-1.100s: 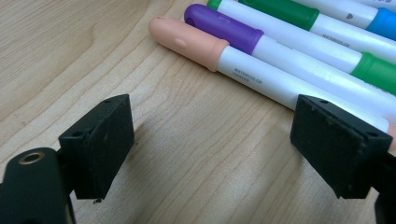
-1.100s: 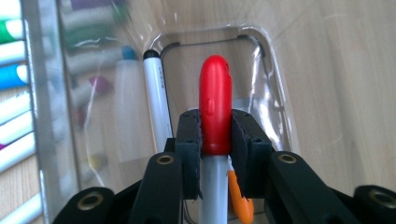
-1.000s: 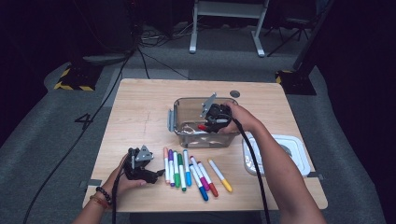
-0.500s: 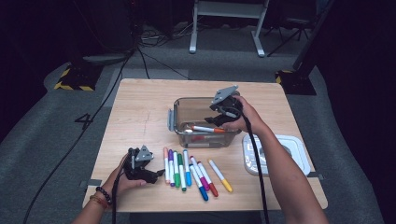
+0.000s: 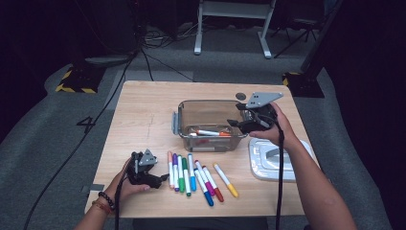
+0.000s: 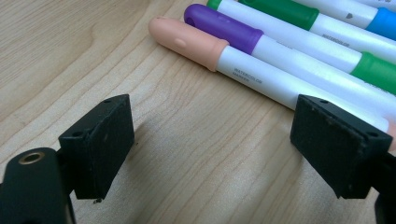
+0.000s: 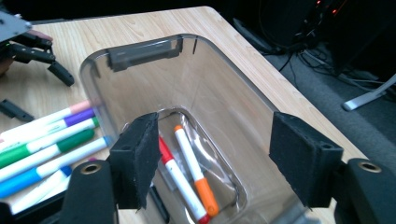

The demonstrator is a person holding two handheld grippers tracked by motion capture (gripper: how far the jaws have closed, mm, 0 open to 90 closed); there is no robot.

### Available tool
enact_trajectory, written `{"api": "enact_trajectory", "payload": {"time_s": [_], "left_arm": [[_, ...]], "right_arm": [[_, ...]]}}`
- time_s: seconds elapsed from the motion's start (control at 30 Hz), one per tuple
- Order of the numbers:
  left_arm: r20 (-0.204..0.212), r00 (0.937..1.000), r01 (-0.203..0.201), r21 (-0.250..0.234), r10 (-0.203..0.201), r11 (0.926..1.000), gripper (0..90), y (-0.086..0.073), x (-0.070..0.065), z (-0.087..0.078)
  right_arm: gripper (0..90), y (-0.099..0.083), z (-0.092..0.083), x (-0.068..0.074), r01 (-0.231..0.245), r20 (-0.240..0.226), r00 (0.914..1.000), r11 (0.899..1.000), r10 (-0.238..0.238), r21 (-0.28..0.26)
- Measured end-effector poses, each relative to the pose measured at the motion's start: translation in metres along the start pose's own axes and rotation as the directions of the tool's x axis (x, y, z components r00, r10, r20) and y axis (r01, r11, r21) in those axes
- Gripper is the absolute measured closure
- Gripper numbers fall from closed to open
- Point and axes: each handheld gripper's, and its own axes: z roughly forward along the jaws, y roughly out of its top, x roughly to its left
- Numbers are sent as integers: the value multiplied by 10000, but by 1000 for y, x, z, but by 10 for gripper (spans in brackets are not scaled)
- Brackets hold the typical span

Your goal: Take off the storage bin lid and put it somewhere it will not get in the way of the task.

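A clear plastic container [image 5: 184, 111] stands mid-table with an orange-capped marker [image 5: 210, 132] and a red-capped one lying inside. My right gripper [image 5: 237, 115] hovers over its right end. Its jaws have just been opening and stand apart with nothing between them. In the right gripper view the orange marker [image 7: 194, 168] and the red marker [image 7: 180, 186] lie on the container floor below the right gripper [image 7: 217, 151]. My left gripper [image 5: 163, 179] rests open on the wood, beside a row of markers [image 5: 191, 172]. A peach-capped marker [image 6: 196, 44] lies just ahead of the left gripper [image 6: 210, 135].
A white lid [image 5: 275, 158] lies to the right of the container, under my right forearm. A small dark disc [image 5: 241, 96] sits behind the container. Bare wood stretches left of the container. The table's front edge is close behind my left hand.
My right gripper has risen out of the container and drifted right, its jaws opening. The orange-capped marker now lies inside the container. The left hand has not moved.
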Motion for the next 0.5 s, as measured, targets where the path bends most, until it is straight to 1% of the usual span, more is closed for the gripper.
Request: {"api": "enact_trajectory", "payload": {"time_s": [0.1, 0.27, 0.3, 0.4, 0.43, 0.5], "left_arm": [[-11, 10000, 5, 4, -5, 10000, 140, 0, 0, 0], [-10, 10000, 11, 3, -11, 10000, 141, 0, 0, 0], [-10, 10000, 14, 1, -14, 10000, 140, 0, 0, 0], [-8, 10000, 10, 0, -10, 10000, 141, 0, 0, 0], [-10, 10000, 10, 2, -10, 10000, 140, 0, 0, 0], [-10, 10000, 12, 5, -12, 10000, 141, 0, 0, 0]], "right_arm": [[319, -9, -12, 8, 17, 87, 10000, 9999, -16, -157], [317, -27, -30, 22, -190, 40, 9998, 9989, 192, -431], [317, -31, -33, 25, -196, -25, 9998, 9987, 195, -461], [317, -44, -39, 34, -121, 37, 9999, 9990, 123, -428], [317, -49, -40, 37, -178, -21, 9998, 9989, 177, -440], [315, -56, -41, 42, -182, 14, 9998, 9991, 183, -379]]}}
